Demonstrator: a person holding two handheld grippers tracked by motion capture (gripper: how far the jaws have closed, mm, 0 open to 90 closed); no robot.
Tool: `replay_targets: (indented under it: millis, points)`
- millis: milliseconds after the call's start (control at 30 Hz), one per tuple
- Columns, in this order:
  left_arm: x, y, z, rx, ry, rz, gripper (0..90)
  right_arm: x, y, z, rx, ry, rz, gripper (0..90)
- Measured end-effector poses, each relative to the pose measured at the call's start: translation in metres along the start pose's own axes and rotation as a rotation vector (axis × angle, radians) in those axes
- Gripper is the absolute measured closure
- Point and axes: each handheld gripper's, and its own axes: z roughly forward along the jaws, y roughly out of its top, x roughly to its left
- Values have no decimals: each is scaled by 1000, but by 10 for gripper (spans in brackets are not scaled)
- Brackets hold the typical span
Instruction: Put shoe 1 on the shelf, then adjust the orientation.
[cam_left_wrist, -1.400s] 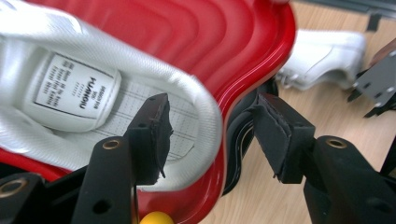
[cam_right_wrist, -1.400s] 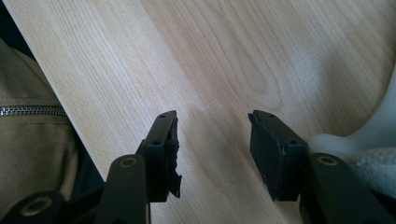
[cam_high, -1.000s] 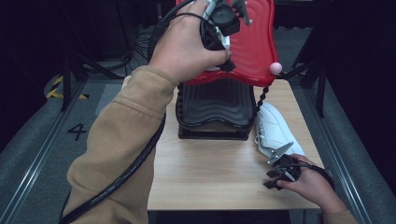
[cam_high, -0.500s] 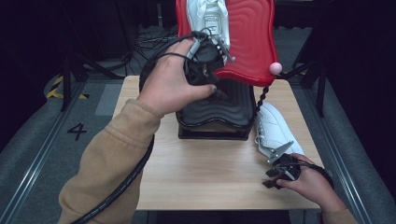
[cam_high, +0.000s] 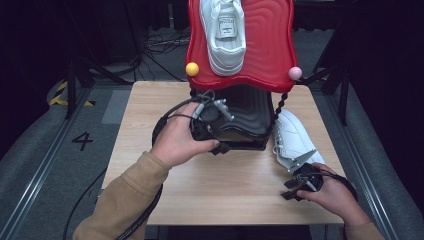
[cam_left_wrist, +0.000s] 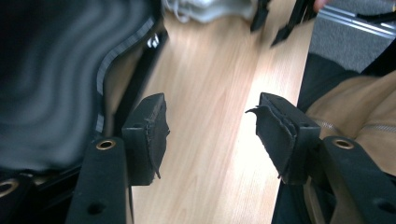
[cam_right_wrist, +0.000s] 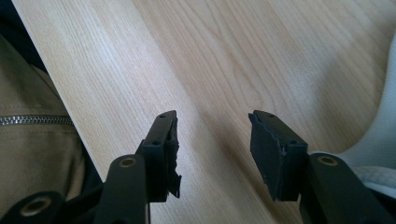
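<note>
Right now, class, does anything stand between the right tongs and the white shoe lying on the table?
Nothing visible does. The right tongs are open over bare table, and the shoe lies close beside them, off to one side rather than straight ahead of the jaws.

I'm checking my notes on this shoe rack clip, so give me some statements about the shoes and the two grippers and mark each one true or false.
1. A white shoe lies on the red upper shelf. True.
2. The second white shoe sits on the black lower shelf. False: it lies on the wooden table, right of the rack.
3. The left gripper has its jaws open with nothing between them. True.
4. The right gripper is clamped on a shoe. False: its jaws are open over bare wood.
</note>
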Motion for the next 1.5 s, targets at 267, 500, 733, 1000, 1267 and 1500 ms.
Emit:
replay_targets:
  millis: [267, 500, 733, 1000, 1267, 1500]
  points:
    - [-1, -41, 51, 48, 13, -49, 442, -2, 0, -3, -5, 6, 13, 564]
    - [-2, -62, 80, 90, -21, -72, 427, -2, 1, -2, 13, 25, 31, 600]
    - [0, -67, 86, 78, -10, -92, 418, -1, 1, -7, 34, 27, 4, 701]
    - [1, -73, 87, 76, -23, -113, 409, -1, -1, -25, -42, 16, 1, 834]
    - [1, -75, 94, 88, -35, -116, 406, -3, -7, -53, -158, -43, 17, 858]
    - [2, -80, 95, 94, -38, -128, 395, -15, -21, -75, -251, -113, 88, 884]
